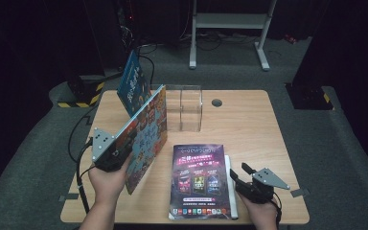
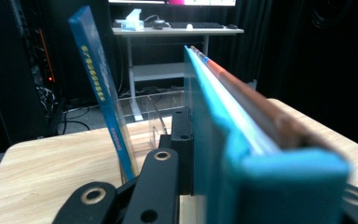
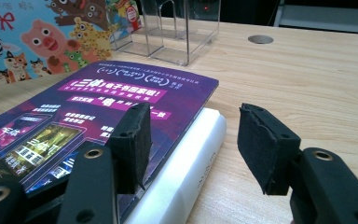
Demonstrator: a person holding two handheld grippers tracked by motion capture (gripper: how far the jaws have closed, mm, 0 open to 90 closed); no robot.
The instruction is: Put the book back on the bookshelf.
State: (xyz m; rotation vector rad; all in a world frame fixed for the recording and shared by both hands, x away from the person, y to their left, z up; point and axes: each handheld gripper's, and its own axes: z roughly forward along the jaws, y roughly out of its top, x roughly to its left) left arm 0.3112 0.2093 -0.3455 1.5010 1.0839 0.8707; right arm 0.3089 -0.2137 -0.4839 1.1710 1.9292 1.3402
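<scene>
The left gripper (image 1: 124,143) clamps the picture book (image 1: 146,136) tilted above the table near the clear rack (image 1: 184,112), the right gripper (image 1: 242,179) released beside the purple book (image 1: 199,179); a one-edge grip could let it swing and knock the rack

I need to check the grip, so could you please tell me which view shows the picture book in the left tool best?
The high view: the animal-covered picture book shows whole, tilted, clamped in the left tool. The left gripper view gives its edge only; the right gripper view a cover corner.
</scene>
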